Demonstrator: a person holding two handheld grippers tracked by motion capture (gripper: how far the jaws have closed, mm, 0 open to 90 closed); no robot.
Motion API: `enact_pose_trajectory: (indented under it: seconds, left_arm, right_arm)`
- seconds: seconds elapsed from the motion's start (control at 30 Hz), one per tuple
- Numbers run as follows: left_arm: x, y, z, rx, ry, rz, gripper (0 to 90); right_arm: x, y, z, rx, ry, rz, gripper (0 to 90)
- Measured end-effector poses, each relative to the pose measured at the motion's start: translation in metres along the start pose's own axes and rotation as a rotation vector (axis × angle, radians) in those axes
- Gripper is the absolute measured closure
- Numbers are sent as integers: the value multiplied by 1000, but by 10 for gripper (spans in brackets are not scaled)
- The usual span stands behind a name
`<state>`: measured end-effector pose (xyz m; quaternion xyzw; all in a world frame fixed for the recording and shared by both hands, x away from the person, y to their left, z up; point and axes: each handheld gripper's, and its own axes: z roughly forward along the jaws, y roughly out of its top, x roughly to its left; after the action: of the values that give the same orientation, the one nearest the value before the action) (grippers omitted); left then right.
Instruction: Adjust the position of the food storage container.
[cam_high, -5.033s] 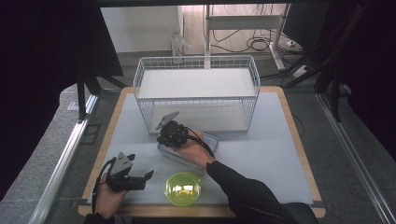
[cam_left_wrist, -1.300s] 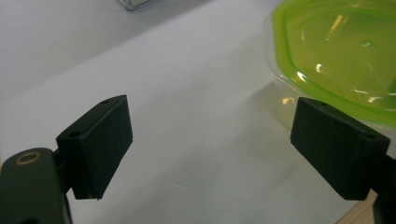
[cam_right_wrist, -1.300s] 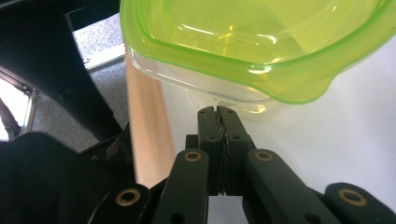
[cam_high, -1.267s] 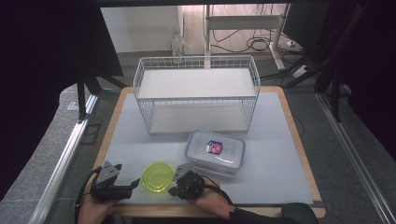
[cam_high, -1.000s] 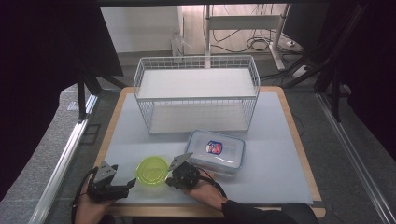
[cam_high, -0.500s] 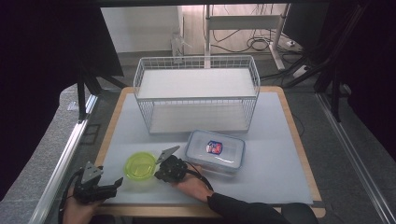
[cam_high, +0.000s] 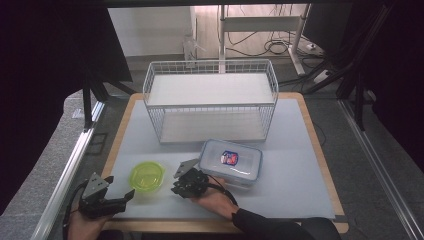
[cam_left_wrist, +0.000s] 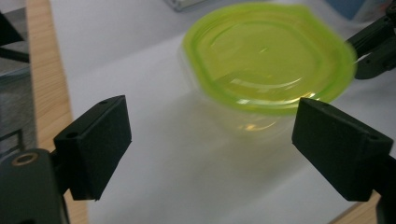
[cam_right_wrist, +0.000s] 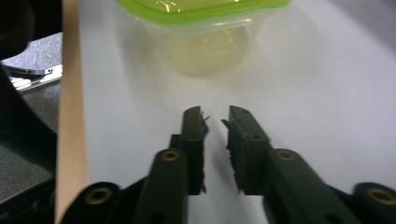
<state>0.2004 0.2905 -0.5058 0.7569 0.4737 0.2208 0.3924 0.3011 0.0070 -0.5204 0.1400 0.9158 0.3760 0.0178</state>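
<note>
The green-lidded tub (cam_high: 147, 176) has slid left toward the bench's (cam_high: 300, 165) front-left corner. The right gripper (cam_right_wrist: 215, 122), just opening slightly, holds nothing; the left gripper (cam_left_wrist: 210, 135) gapes wide, empty.

The round green-lidded tub (cam_high: 147, 176) sits between the left gripper (cam_high: 122, 198) and right gripper (cam_high: 177, 186), touching neither.
</note>
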Motion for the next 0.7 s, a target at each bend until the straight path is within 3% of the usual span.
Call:
enact_pose_trajectory:
  seconds: [0.07, 0.1, 0.17, 0.23, 0.3, 0.33, 0.43, 0.5, 0.53, 0.7]
  left_arm:
    - [-4, 6, 1, -13, -39, -10, 77]
    - [-11, 13, 4, -27, -91, -12, 63]
    - [-16, 18, 6, -32, -108, -7, 69]
    - [-31, 32, 12, -51, -130, 33, 119]
    - [-35, 37, 14, -58, -141, 41, 137]
    - [-39, 42, 17, -63, -158, 45, 197]
    - [-48, 57, 27, -64, -181, 70, 264]
    - [-53, 69, 34, -69, -197, 84, 386]
    - [-56, 75, 39, -69, -206, 88, 386]
    - [-71, 97, 64, -43, -218, 131, 575]
  right_arm:
    - [0, -4, -15, -13, -4, -2, 628]
    - [0, -8, -33, -24, -18, -3, 557]
    - [-1, -9, -38, -29, -22, -2, 527]
    - [-7, -16, -62, -55, -53, 8, 437]
    - [-10, -18, -69, -60, -71, 11, 414]
    - [-16, -25, -85, -74, -101, 26, 389]
    - [-23, -32, -100, -95, -123, 46, 332]
    - [-32, -43, -121, -109, -207, 56, 303]
    - [-32, -43, -121, -109, -207, 56, 303]
    - [-54, -63, -146, -121, -282, 127, 289]
